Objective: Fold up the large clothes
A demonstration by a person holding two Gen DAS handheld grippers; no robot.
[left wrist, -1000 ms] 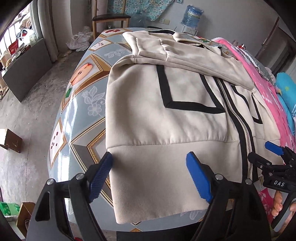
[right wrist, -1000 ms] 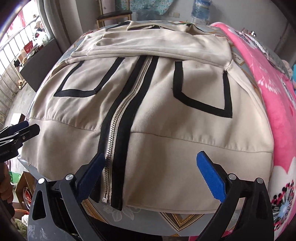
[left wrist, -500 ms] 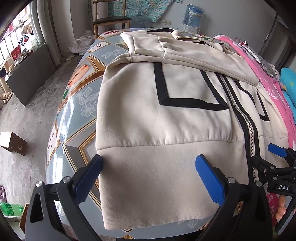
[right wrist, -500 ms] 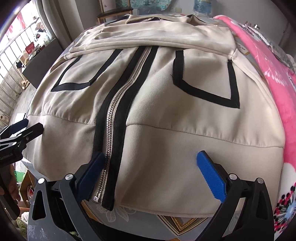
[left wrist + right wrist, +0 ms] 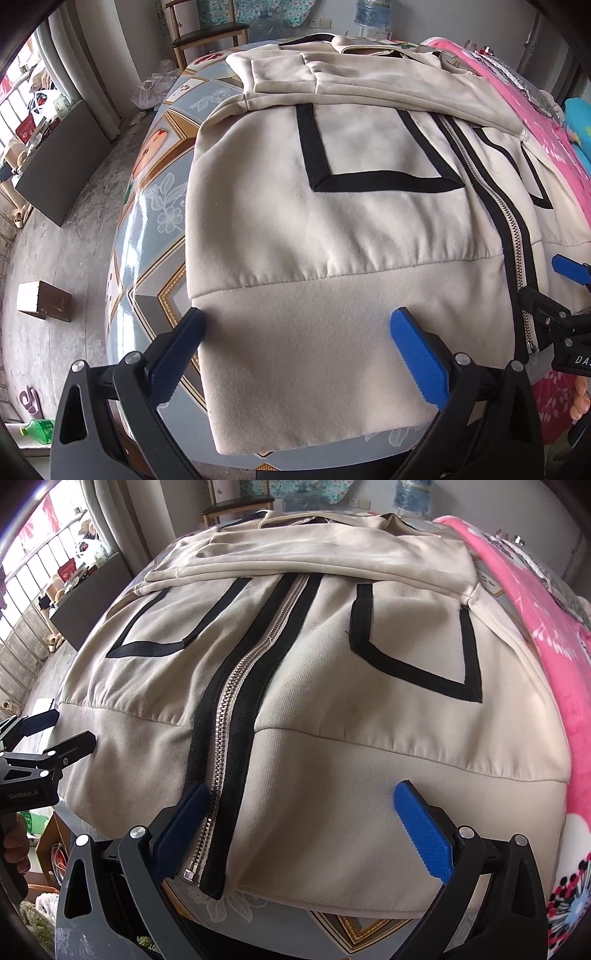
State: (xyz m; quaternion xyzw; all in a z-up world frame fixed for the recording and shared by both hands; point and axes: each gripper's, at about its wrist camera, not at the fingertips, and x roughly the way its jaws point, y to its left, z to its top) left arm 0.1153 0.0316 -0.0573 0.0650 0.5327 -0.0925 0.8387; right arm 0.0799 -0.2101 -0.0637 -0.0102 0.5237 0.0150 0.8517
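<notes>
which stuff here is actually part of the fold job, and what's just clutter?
Job:
- cream zip jacket, laid flat on the patterned table
- left hand-held gripper, open over the hem
- right hand-held gripper, open by the zipper

Lying about:
- pink blanket
- wooden chair
- water jug
- box on the floor
- green bottle

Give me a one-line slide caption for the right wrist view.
Open right tool poised over the hem of a zipped cream jacket spread on a patterned table.
</notes>
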